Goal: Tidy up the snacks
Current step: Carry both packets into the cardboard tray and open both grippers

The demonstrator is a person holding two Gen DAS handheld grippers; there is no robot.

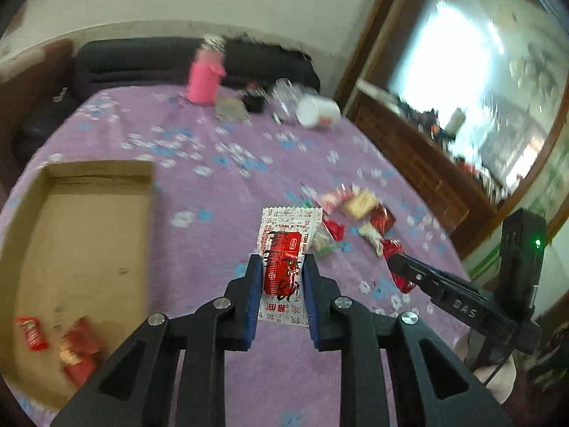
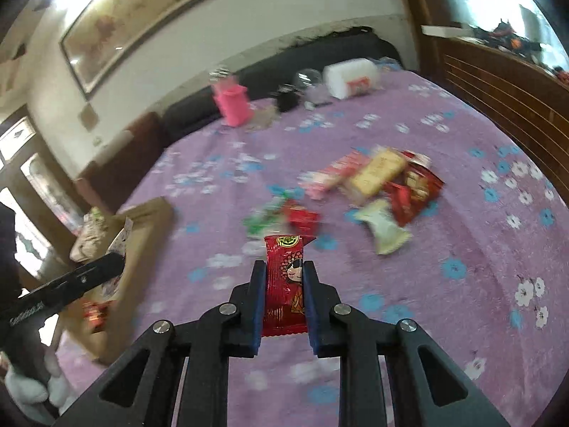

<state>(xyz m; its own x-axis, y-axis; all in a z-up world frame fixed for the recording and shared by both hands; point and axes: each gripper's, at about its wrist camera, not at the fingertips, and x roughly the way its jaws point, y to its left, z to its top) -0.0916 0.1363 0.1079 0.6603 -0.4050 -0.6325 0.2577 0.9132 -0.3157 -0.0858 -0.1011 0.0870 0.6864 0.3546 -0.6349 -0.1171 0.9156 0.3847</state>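
My left gripper (image 1: 282, 261) is shut on a white and red snack packet (image 1: 284, 249), held above the purple cloth. My right gripper (image 2: 283, 268) is shut on a red snack packet with a cartoon face (image 2: 284, 284); it also shows at the right of the left wrist view (image 1: 398, 259). A flat cardboard box (image 1: 71, 235) lies at the left with two red snacks (image 1: 53, 341) in it; it shows at the left of the right wrist view (image 2: 142, 235). A pile of loose snacks (image 2: 377, 185) lies on the cloth ahead; the left wrist view shows it too (image 1: 355, 213).
The table has a purple flowered cloth (image 2: 462, 213). At its far edge stand a pink container (image 1: 202, 78), a clear jar (image 1: 284, 96), a black item (image 1: 254, 101) and a white tub on its side (image 1: 318, 110). A wooden-framed window (image 1: 462, 89) is at the right.
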